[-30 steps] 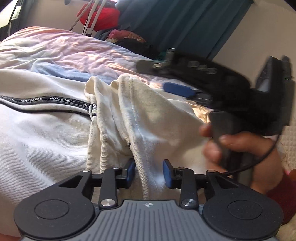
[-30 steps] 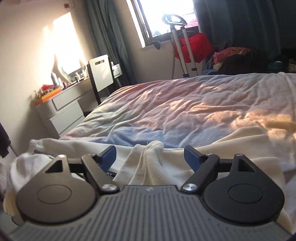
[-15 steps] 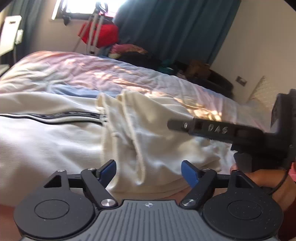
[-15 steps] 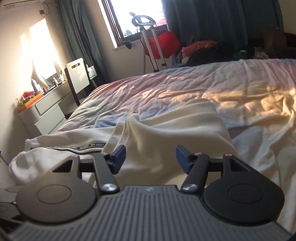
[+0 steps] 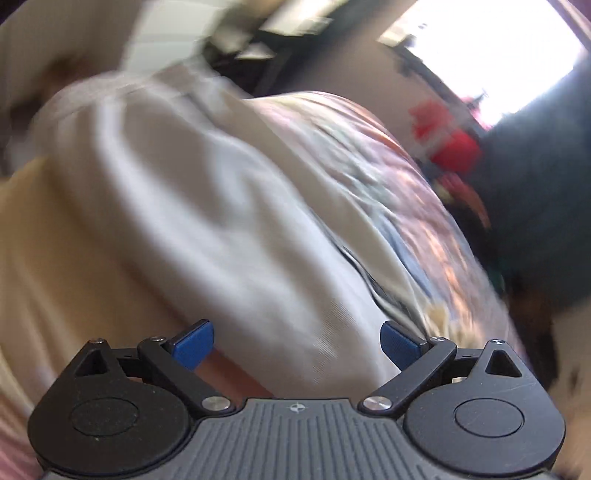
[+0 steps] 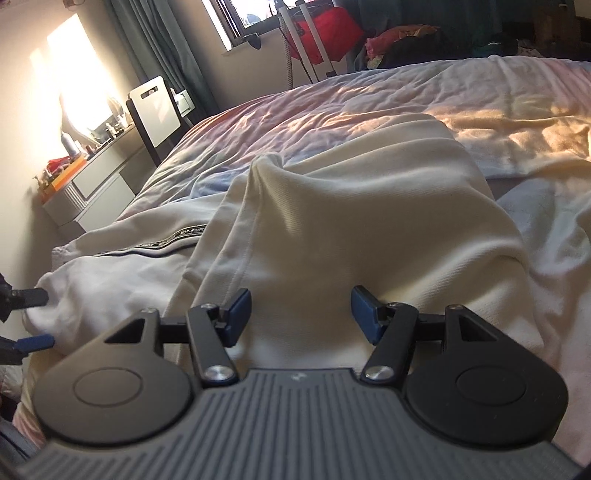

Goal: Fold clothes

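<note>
Item: cream-white knit garment with a black lettered tape stripe (image 6: 332, 206), laid across the wrinkled pastel bed sheet (image 6: 369, 107) near its front edge. One cream panel is already folded over the body; the striped part (image 6: 170, 240) stretches away to the left, with a rumpled white end (image 6: 74, 291) at the bed's corner.

Item: right gripper (image 6: 301, 314), black with blue pads. Our jaws stand part open, and they closed somewhat within the last second. They rest low over the folded panel, cloth lying between the pads; we see no pinch on it.

Item: left gripper (image 5: 297, 339), same make. Our jaws have just been opening and now stand wide, with nothing clamped. Its own view is badly blurred; pale cloth (image 5: 221, 221) fills it. In the right wrist view its two fingertips (image 6: 35, 341) show at the far left, just beside the white end of the garment.

Step in hand, as we judge it: one fold is laid, and we are reaching for the unfolded striped end.

Next move calls for: the left jaws to close on that white end's edge, taking all layers together. The right gripper should pin the folded panel so that it does not drag.

Beyond the bed: grey dresser (image 6: 92, 184), white chair (image 6: 157, 110), sunlit window (image 6: 258, 14).
</note>
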`<state>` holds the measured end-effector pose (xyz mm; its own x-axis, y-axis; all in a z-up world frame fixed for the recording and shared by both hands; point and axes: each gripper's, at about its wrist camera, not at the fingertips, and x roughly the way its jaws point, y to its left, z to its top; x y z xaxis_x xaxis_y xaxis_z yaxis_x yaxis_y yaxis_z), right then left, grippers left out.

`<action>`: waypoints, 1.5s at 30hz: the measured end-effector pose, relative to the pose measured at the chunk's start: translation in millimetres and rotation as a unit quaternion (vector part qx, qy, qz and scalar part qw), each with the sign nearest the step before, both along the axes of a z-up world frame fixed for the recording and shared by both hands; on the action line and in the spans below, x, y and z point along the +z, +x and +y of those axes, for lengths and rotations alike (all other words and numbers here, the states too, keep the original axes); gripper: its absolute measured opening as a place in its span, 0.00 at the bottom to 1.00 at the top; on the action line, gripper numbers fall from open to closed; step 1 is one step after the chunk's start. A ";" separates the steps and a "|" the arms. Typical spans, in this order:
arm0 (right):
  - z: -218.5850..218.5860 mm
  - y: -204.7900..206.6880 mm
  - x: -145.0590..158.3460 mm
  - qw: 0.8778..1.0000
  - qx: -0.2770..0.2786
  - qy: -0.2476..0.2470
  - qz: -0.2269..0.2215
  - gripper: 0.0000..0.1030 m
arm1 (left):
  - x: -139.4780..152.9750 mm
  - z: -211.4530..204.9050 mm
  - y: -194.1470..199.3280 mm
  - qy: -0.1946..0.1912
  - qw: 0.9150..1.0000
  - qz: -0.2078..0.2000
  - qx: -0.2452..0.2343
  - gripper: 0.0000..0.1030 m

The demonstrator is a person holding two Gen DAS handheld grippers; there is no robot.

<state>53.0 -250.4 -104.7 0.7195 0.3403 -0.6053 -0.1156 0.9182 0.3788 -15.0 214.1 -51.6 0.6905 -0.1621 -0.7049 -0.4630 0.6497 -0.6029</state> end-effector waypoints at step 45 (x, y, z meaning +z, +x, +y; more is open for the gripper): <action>3.0 -30.6 49.8 0.994 0.009 0.016 -0.108 0.62 | 101.1 -24.7 17.7 0.282 0.924 -0.221 0.135 0.18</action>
<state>22.4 -247.4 -54.8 0.8249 0.3710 -0.4266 -0.2136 0.9032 0.3724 2.6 189.4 49.5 0.8923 0.3661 -0.2642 -0.4446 0.8147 -0.3723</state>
